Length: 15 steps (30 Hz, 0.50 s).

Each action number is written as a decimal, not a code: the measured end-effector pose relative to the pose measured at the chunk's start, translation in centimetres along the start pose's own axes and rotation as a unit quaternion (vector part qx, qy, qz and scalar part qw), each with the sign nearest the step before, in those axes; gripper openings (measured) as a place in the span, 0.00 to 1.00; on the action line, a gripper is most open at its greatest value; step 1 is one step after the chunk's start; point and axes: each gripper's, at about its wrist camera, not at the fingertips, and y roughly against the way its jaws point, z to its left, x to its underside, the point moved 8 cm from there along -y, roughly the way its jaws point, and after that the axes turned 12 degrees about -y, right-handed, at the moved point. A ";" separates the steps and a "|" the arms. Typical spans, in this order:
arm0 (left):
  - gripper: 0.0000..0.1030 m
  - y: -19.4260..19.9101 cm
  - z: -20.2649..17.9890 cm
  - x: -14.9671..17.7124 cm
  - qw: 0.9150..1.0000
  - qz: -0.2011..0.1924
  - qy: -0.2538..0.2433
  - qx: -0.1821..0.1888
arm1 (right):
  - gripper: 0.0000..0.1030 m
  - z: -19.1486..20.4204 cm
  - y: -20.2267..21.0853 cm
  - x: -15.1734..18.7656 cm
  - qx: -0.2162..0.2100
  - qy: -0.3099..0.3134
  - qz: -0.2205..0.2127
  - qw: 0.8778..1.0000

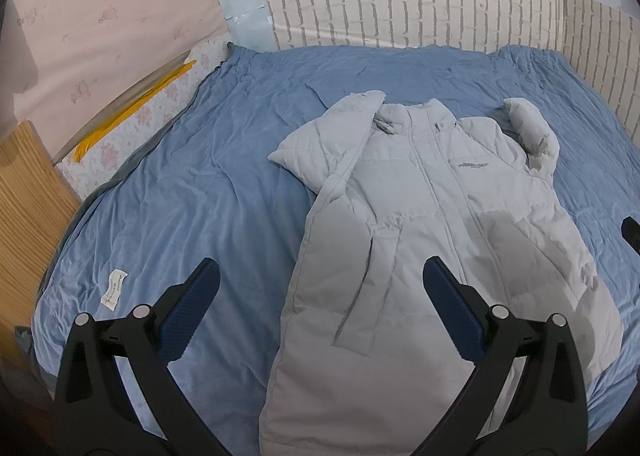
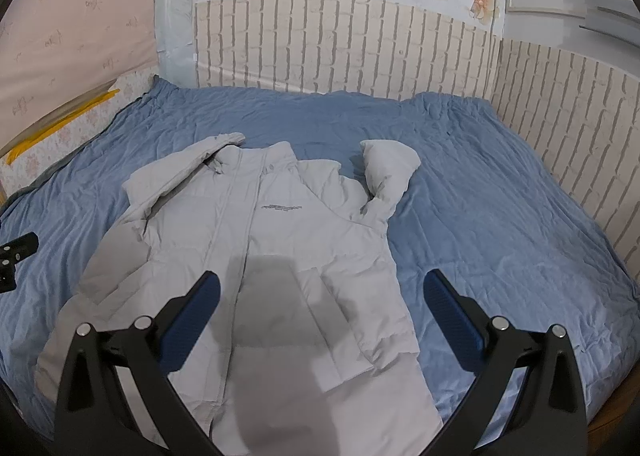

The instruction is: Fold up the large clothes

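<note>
Front-up, pale grey padded coat

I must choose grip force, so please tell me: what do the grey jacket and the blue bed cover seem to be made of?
Jacket: probably smooth synthetic shell with padded filling; stitched panels look puffy, with a faint sheen. Bed cover: soft matte woven or brushed fabric, perhaps cotton; many fine wrinkles, no shine.
</note>
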 end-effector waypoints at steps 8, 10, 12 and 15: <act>0.97 0.2 -0.1 0.2 1.000 -0.001 -0.002 -0.002 | 0.98 0.0 0.0 0.0 0.000 0.000 0.000 1.000; 0.97 0.3 -0.1 0.2 1.000 -0.002 -0.003 -0.003 | 0.98 0.0 0.0 0.0 0.000 0.000 0.000 1.000; 0.97 0.3 -0.2 0.3 1.000 0.000 -0.004 -0.003 | 0.98 0.0 -0.1 0.0 0.000 0.000 0.001 1.000; 0.97 0.4 -0.2 0.3 1.000 0.000 -0.005 -0.004 | 0.98 -0.2 -0.1 0.2 0.000 -0.002 0.002 1.000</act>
